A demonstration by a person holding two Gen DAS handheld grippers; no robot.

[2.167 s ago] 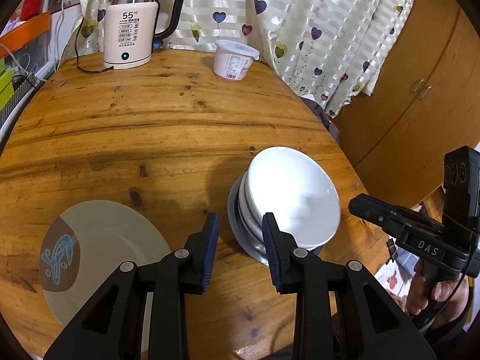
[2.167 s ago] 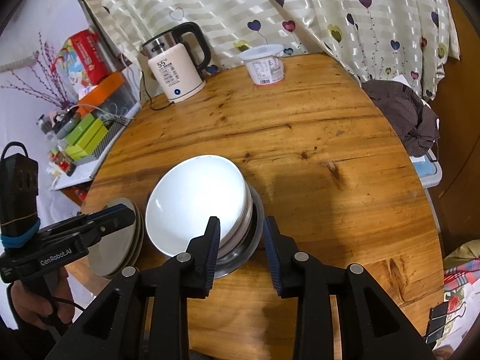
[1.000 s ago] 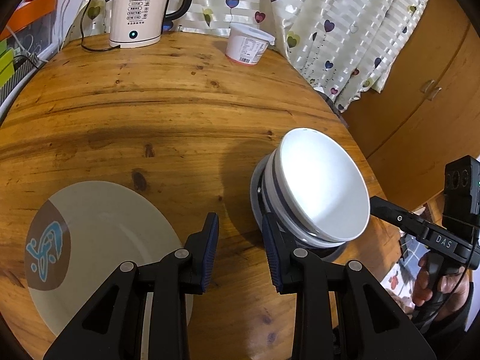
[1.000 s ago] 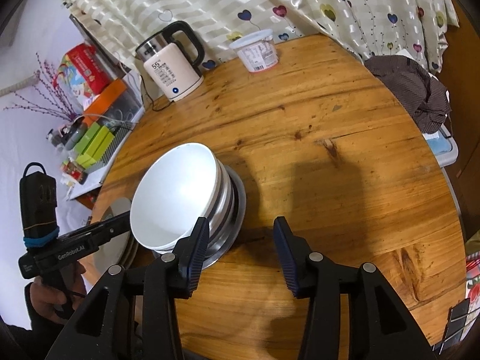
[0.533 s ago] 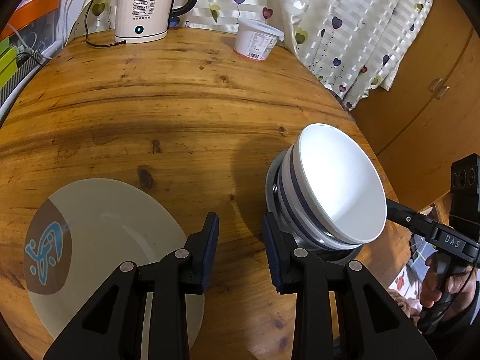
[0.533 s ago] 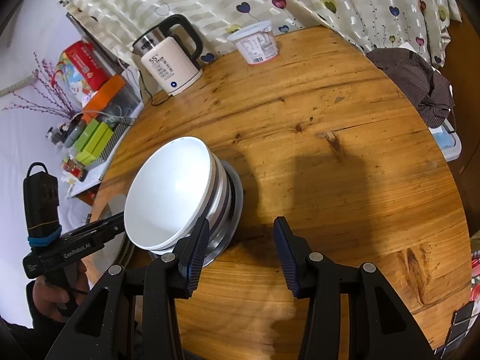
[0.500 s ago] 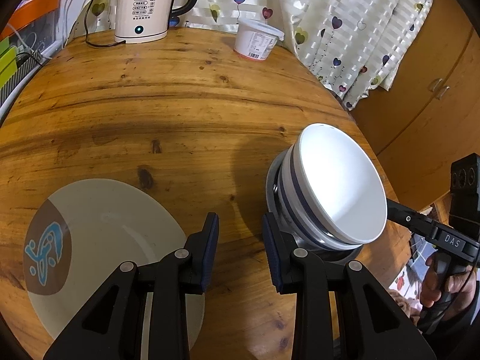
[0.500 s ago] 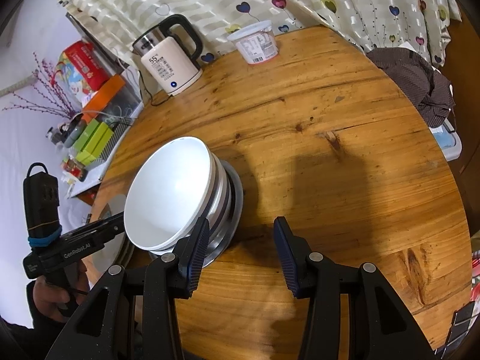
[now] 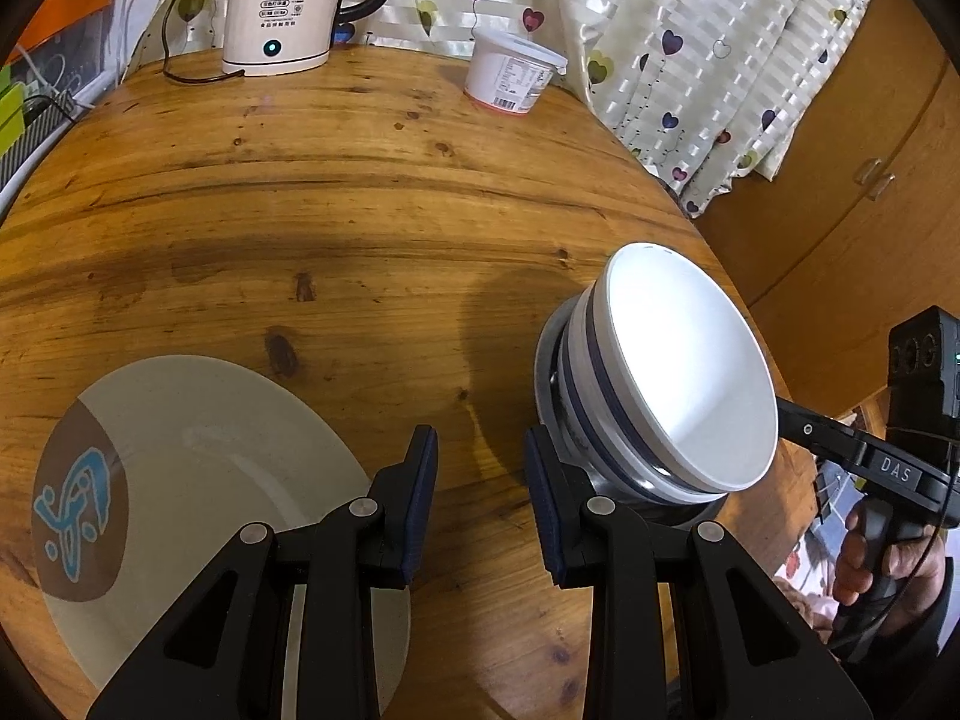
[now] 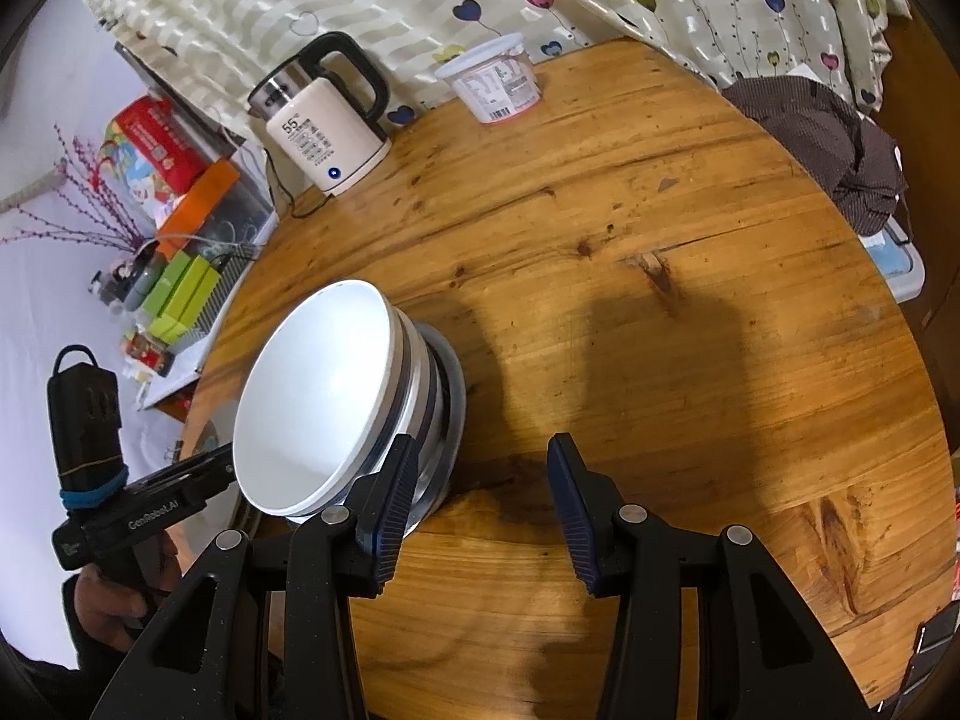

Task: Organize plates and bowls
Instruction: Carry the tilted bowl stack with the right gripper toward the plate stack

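Both tongs part-open, empty. Left gripper view shows full plate at 9 o'clock; right gripper view only bowl stack.

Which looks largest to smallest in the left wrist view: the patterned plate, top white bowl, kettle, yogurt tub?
1. Patterned plate, though nearness to the camera inflates it.
2. Top white bowl.
3. Kettle, far off and cut by the frame, so unsure.
4. Yogurt tub.

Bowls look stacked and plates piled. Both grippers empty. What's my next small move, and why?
Probably draw both back off the table. The bowl stack sits nested on its metal plate, the grey plate lies flat, and the left gripper and right gripper hold nothing.
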